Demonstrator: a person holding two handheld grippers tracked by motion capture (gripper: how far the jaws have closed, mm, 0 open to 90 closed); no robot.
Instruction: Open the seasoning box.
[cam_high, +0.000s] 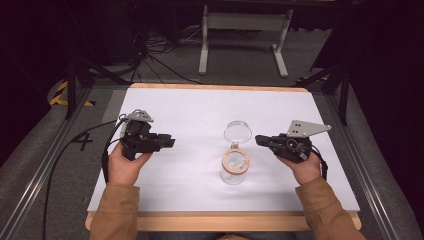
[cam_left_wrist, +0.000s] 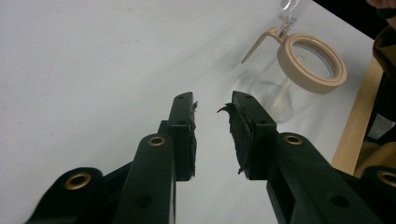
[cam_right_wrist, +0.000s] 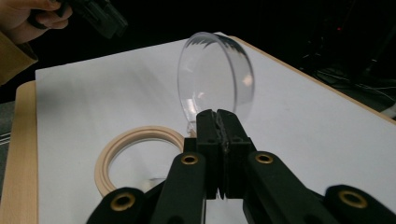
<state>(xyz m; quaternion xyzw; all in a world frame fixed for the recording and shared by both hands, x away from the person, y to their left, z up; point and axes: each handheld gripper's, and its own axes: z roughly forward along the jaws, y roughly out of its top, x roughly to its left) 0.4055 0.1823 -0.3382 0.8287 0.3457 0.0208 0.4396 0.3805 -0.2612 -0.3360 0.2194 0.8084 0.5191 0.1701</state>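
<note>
High view: a table (cam_high: 150, 220) with a wooden edge carries a white sheet (cam_high: 190, 115) that covers nearly all of its top. On the sheet, slightly right of centre and toward the near edge, stands a clear glass jar (cam_high: 233, 172) with a beige ring (cam_high: 235, 162) around its mouth; its round clear lid (cam_high: 237, 132) is swung open and stands up behind the mouth, on the far side. The left gripper (cam_high: 169, 141), held in the person's left hand (cam_high: 125, 165), hovers well apart from the jar to its left, tips pointing toward it. The right gripper (cam_high: 259, 140), held in the right hand (cam_high: 304, 167), is near the jar on its right, tips close to the lid. Left gripper view: the left gripper (cam_left_wrist: 212, 107) has its jaws parted by a clear gap with nothing between them, and the jar (cam_left_wrist: 289, 88) lies ahead and to the right. Right gripper view: the right gripper (cam_right_wrist: 217, 114) has its jaws pressed together and empty; the lid (cam_right_wrist: 219, 74) rises just beyond the tips, though contact cannot be told, and the beige ring (cam_right_wrist: 116, 149) lies below to the left.
</note>
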